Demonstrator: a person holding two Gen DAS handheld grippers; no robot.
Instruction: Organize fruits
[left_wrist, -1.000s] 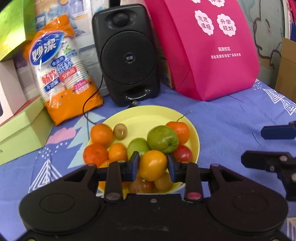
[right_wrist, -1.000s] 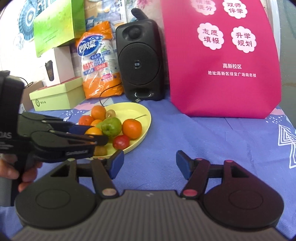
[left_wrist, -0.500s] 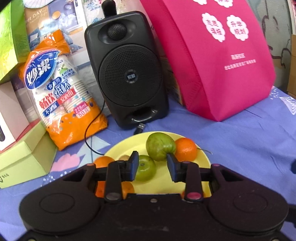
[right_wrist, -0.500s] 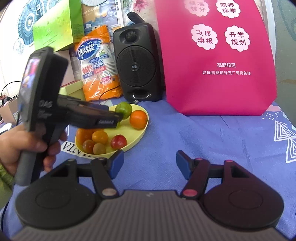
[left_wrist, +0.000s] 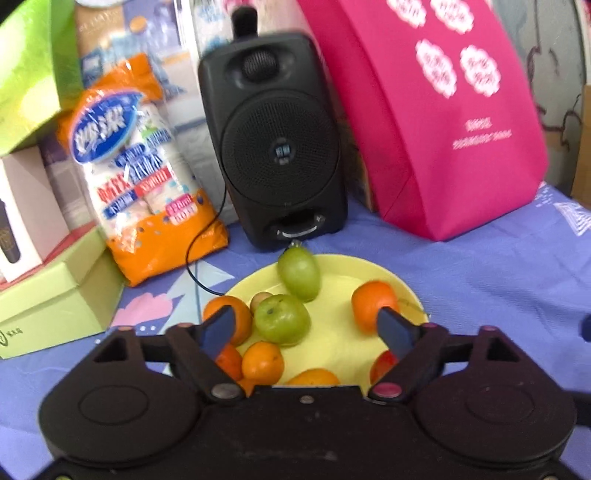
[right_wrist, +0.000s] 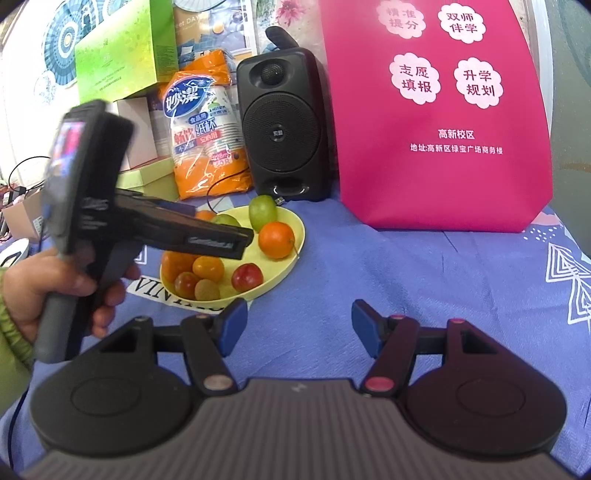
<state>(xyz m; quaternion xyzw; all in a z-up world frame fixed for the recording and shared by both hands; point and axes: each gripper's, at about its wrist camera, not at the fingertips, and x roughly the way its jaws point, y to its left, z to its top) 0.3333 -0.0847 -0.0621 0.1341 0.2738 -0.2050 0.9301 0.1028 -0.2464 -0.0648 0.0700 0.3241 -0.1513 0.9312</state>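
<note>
Since a second ago my left gripper (left_wrist: 306, 328) has let go of the orange-yellow fruit it held; its jaws are opening now, with nothing pressed between them. It hangs over the yellow plate (left_wrist: 369, 269), where the fruits sit: two green ones (left_wrist: 282, 319) toward the back, oranges (left_wrist: 373, 304) either side, small red ones (right_wrist: 247, 277) at the near edge. The farthest green fruit (left_wrist: 298, 272) sits right at the plate's back rim, close to the black speaker (left_wrist: 277, 147). My right gripper (right_wrist: 297, 326) is half open and empty, over the blue cloth (right_wrist: 424, 266) beside the plate. Risk, as I judge it: the fruits lie loose and round, so a nudge from the spread fingers could roll one over the rim. The speaker's thin cable (left_wrist: 201, 258) near the rim could also snag.
</note>
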